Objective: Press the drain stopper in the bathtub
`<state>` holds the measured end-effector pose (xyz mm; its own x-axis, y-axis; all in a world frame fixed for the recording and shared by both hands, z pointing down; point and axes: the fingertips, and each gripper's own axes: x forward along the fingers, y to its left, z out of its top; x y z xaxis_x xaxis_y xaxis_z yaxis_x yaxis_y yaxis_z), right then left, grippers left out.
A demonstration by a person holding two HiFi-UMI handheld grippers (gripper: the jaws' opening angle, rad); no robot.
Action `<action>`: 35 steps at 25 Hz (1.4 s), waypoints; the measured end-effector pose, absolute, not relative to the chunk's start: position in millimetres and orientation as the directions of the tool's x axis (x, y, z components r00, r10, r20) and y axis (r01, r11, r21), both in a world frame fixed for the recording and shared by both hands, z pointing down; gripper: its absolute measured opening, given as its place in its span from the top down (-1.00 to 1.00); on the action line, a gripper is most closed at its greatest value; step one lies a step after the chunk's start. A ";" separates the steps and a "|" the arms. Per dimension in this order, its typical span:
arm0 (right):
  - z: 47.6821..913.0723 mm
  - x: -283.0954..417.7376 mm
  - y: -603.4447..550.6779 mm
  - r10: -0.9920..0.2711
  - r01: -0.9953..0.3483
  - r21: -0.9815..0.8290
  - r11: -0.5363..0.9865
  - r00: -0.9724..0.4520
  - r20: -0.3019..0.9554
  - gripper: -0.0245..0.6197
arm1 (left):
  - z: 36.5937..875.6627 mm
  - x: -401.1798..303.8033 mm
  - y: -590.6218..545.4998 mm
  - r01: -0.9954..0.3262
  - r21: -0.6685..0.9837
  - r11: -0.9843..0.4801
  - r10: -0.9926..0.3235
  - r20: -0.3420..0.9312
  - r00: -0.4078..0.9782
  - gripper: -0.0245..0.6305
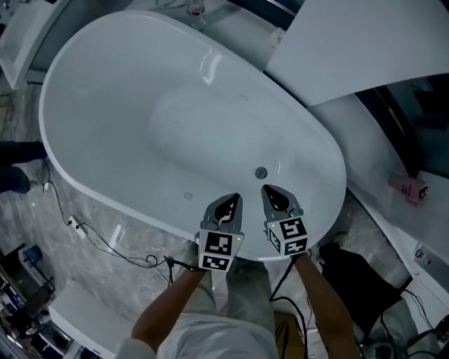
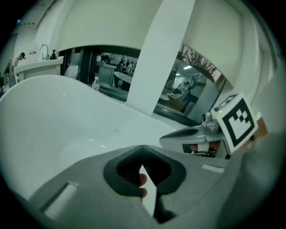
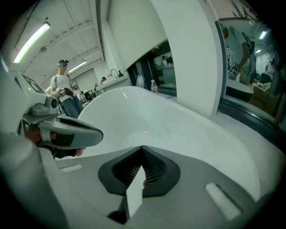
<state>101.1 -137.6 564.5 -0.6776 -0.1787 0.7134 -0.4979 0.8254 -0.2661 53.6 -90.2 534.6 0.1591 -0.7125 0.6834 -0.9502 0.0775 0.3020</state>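
Too small in the head view to tell raised from pressed down: the drain stopper (image 1: 261,172). Lost from both gripper views behind the left tongs (image 2: 142,147) and the right tongs (image 3: 142,148). Cut by the top edge: a bottle (image 1: 196,7) beyond the bathtub (image 1: 105,84). Too small to name: a pink item (image 1: 408,188) at right. Blurred, far off: people (image 3: 61,85).

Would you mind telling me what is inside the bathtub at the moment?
Only the round drain stopper shows on the bathtub floor, near the person's end. The left gripper and right gripper cover part of the near wall.
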 end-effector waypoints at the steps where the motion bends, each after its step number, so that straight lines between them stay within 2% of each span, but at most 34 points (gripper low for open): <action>1: 550.0 98.7 -139.1 -0.191 -0.494 -0.261 0.829 -0.690 0.698 0.91 | 520.5 51.2 -91.4 -0.951 0.301 0.073 -0.725 0.671 0.157 0.93; 12: 344.6 85.8 -152.5 -0.361 -0.512 -0.231 0.827 -0.800 0.480 0.91 | 326.2 21.3 -99.6 -0.967 0.250 0.042 -0.845 0.525 0.099 0.93; 20: 206.5 80.8 -146.2 -0.462 -0.539 -0.188 0.821 -0.821 0.337 0.91 | 210.4 14.6 -84.5 -0.978 0.205 -0.030 -0.893 0.434 0.119 0.93; 29: 102.1 89.5 -141.3 -0.511 -0.544 -0.114 0.831 -0.829 0.226 0.92 | 117.8 23.4 -71.4 -0.976 0.204 -0.076 -0.924 0.353 0.146 0.93; 35: 54.5 103.8 -131.3 -0.533 -0.556 -0.116 0.823 -0.827 0.181 0.94 | 72.9 33.6 -55.2 -0.967 0.240 -0.090 -0.923 0.345 0.172 0.93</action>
<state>103.8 -131.3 54.5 -0.8267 -0.5326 0.1811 -0.5557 0.8233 -0.1156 33.6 -55.2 72.9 0.1718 -0.9227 0.3450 -0.9666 -0.0903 0.2399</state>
